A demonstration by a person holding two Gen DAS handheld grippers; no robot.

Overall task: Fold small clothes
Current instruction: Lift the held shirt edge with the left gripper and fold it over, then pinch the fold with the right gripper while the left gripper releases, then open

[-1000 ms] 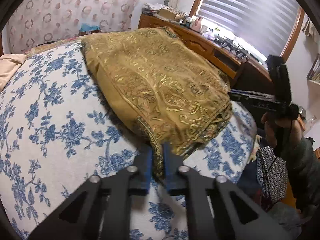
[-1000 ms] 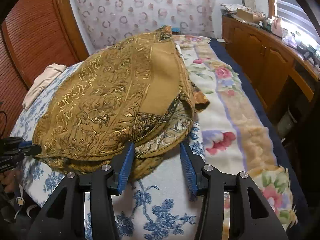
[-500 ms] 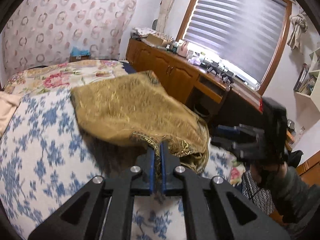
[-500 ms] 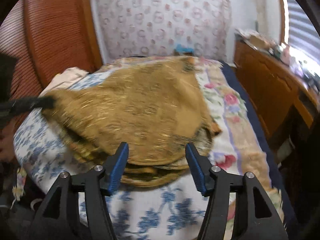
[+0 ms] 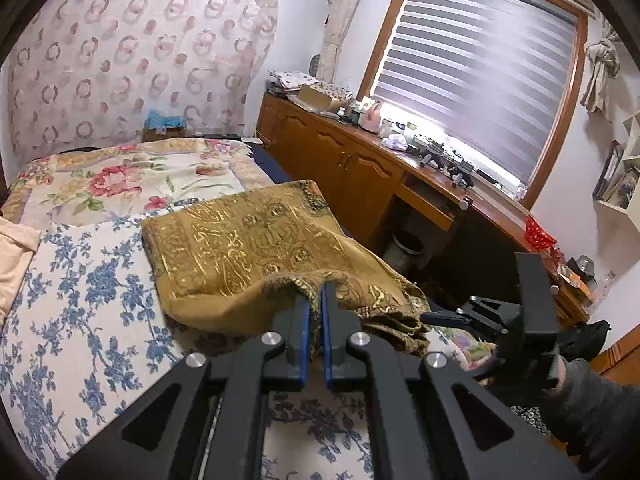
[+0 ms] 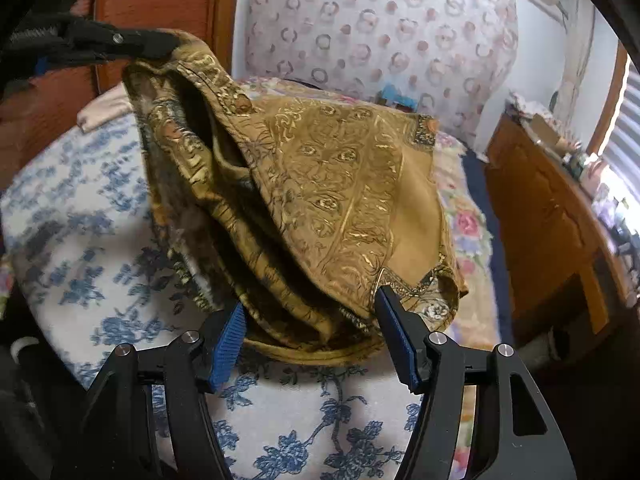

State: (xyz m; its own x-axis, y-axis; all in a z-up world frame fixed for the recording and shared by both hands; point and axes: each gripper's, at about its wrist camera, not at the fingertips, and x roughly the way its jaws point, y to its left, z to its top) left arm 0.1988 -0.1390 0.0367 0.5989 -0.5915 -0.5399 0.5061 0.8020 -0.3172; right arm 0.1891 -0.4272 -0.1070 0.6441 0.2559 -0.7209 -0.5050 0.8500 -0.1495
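A gold patterned cloth lies folded over on the bed. My left gripper is shut on its near hem and holds that edge up off the cover. In the right wrist view the left gripper shows at upper left with the cloth hanging from it in a peak. My right gripper stands open at the cloth's lower folds. The bunched layers sag between its blue pads, which do not press on them. The right gripper is also in the left wrist view, at the cloth's right end.
The bed carries a blue floral cover and a rose blanket behind it. A peach garment lies at the left edge. A long wooden cabinet runs close along the bed's right side. A person's dark sleeve is at lower right.
The left gripper has risen with the hem, pulling the cloth up into a peak. The right gripper's jaws have spread wider and it has rolled and shifted along the near edge.
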